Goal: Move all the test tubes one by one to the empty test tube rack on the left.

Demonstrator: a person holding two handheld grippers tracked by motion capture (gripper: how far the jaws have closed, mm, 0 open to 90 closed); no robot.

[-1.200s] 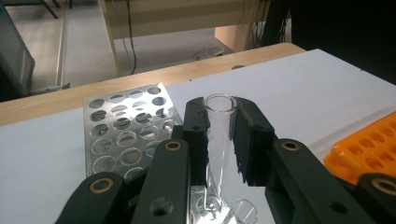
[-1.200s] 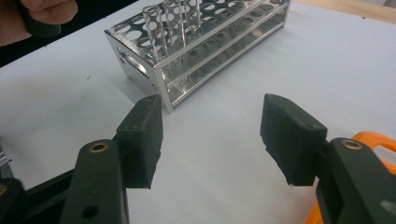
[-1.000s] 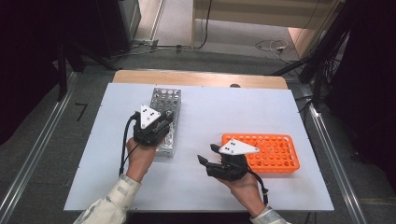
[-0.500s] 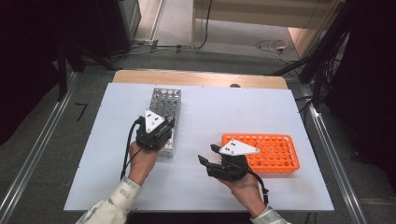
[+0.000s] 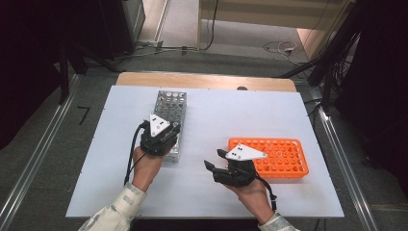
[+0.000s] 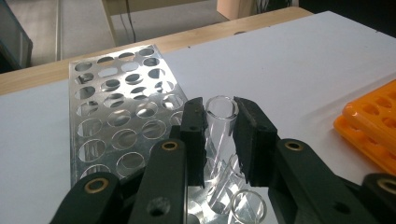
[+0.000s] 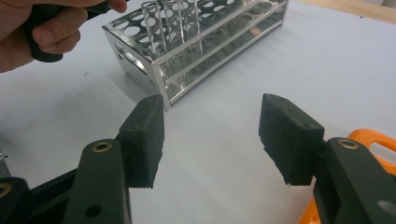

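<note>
Left gripper view: the left hand-held gripper (image 6: 219,135) is seen clamped on a clear glass tube (image 6: 218,122) at centre frame, the tube standing upright with its long axis vertical in the near end of the metal rack (image 6: 107,126). At lower right of the high view, the right hand-held gripper (image 5: 212,160) is held with jaws apart and empty beside the orange rack (image 5: 284,156), farther from the tube.

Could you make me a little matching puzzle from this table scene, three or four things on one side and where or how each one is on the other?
Things:
1. left tongs
2. right tongs
3. metal rack
4. orange rack

States:
A. lying flat beside the right hand, no tubes seen in it
B. shut on a clear glass tube
C. open, nothing between them
D. shiny, holding clear tubes at its near end

Pairs: 1-B, 2-C, 3-D, 4-A
</note>
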